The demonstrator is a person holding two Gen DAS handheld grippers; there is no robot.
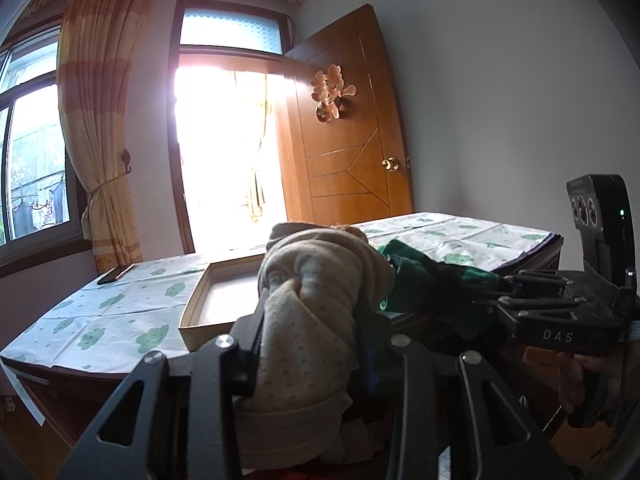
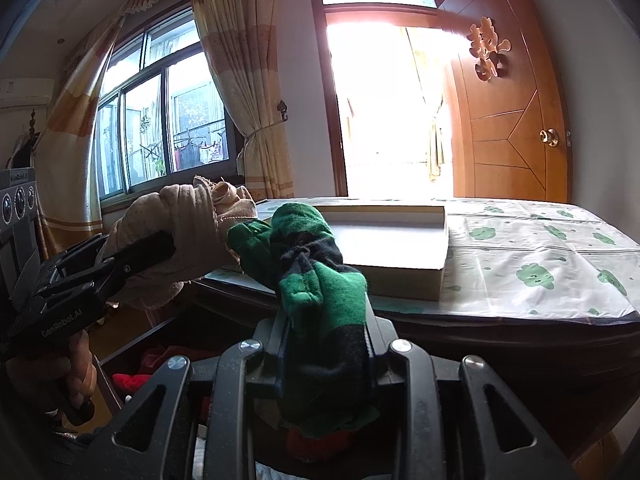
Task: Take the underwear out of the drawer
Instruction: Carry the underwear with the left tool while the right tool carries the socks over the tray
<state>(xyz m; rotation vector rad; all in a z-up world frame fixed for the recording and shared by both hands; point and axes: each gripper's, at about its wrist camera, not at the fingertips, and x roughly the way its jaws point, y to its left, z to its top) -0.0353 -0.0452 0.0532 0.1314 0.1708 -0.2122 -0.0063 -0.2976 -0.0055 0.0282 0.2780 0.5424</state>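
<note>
From my seat I could not see much of the drawer (image 2: pixel 132 364): only a dark corner of it showed low in the right wrist view, with some red cloth (image 2: pixel 130 380) inside, cut off by the rig's own frame. In the left wrist view the drawer was hidden behind the tongs and the cloth they carried. The doorway behind was washed out by glare, so I could make out nothing past it.

My left tongs (image 1: pixel 308 344) were closed on a bundle of beige underwear (image 1: pixel 316 304). The cloth filled the gap between the fingers, bulged forward beyond their tips and hung below them. From the right wrist view I saw those same tongs (image 2: pixel 160 246) from the side, with the beige bundle (image 2: pixel 188 216) wrapped over their tip.

My right tongs (image 2: pixel 326 344) were closed on a green and black piece of underwear (image 2: pixel 320 292), pinched between the two fingers, with a bunched end rising ahead of the tips and a tail drooping under them. In the left wrist view that piece (image 1: pixel 432 280) reached across to just beside the beige bundle; whether the two touched I could not tell.

Both pieces were held up in the air, at the near edge of the bench (image 2: pixel 520 308), which was covered by a cloth with green clouds (image 2: pixel 532 272). A shallow open box (image 2: pixel 400 276) lay on it just beyond the green piece. A hand (image 2: pixel 76 372) gripped the left handle.
</note>
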